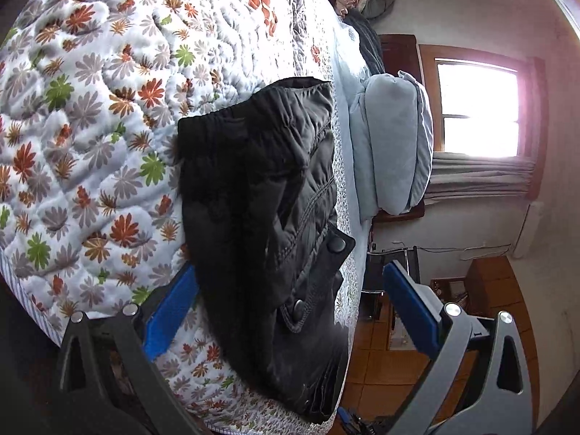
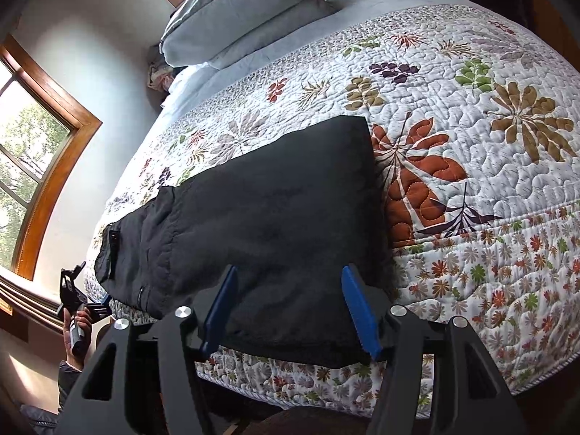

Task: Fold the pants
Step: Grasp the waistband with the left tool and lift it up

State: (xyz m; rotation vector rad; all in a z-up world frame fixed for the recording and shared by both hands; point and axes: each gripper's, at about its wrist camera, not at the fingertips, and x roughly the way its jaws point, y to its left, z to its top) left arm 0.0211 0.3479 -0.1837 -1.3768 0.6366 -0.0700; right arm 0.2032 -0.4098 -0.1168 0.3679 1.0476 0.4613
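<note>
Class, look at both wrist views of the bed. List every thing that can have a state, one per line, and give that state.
Black pants: folded over, lying flat on the quilt, waistband snaps undone.
Left tongs: open, gripping nothing.
Right tongs: open, gripping nothing.
Floral quilt: spread over the bed.
Pale blue bedding: folded, stacked at the head of the bed.

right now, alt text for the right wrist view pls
Black pants lie folded flat along the near edge of a bed under a floral quilt. The right tool hangs open just above them, blue fingers apart. Gray pillows sit at the far end, by a wood-framed window.
</note>
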